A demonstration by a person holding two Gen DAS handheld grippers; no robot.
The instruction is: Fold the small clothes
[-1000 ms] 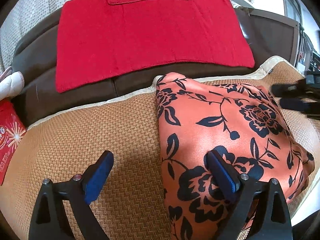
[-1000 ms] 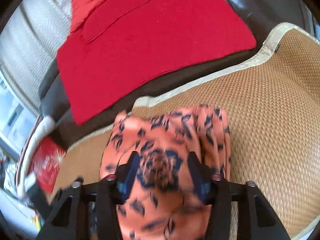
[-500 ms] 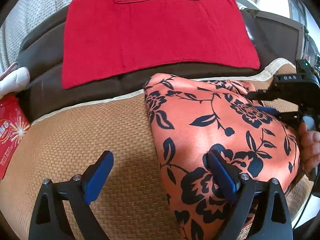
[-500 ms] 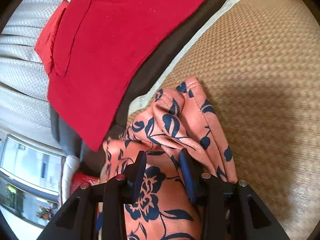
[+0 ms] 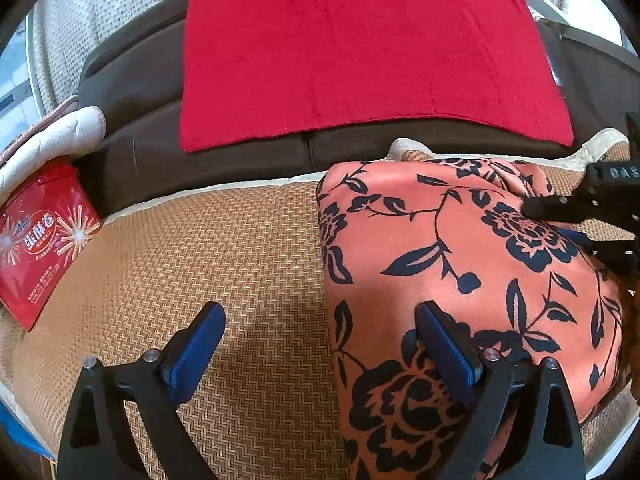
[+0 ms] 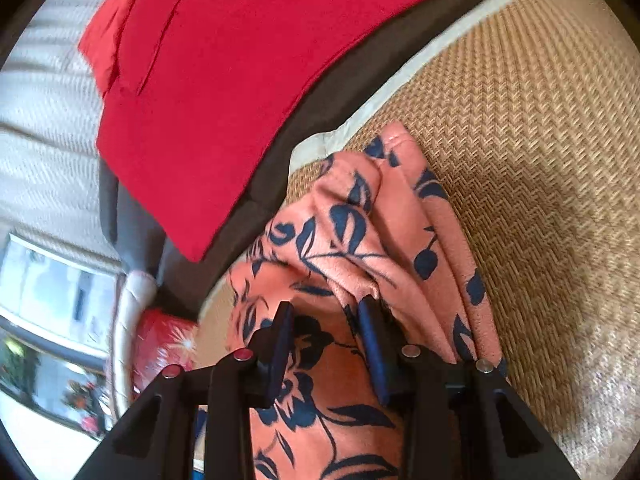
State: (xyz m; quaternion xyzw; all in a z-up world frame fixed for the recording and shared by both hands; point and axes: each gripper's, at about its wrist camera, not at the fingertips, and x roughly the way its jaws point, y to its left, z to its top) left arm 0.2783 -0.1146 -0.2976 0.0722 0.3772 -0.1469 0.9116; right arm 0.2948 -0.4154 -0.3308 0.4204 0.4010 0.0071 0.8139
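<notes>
An orange garment with a black flower print (image 5: 460, 264) lies on a woven tan mat (image 5: 224, 264). My left gripper (image 5: 320, 344) is open wide just above the mat; its right finger (image 5: 444, 348) sits over the garment's left part, its left finger over bare mat. My right gripper (image 6: 326, 336) is shut on a bunched fold of the same garment (image 6: 372, 240) and holds it up off the mat (image 6: 520, 140). The right gripper also shows at the right edge of the left wrist view (image 5: 592, 208).
A red cloth (image 5: 360, 48) is draped over a dark brown sofa back (image 5: 132, 148) behind the mat. A red snack box (image 5: 40, 236) and a white padded item (image 5: 48, 140) lie at the left. A window (image 6: 52, 320) is at the far left.
My right gripper has narrowed on the fold, lifted and tilted, bunching the cloth. The left wrist view has shifted so the garment sits more to the right; the left gripper stays open.
</notes>
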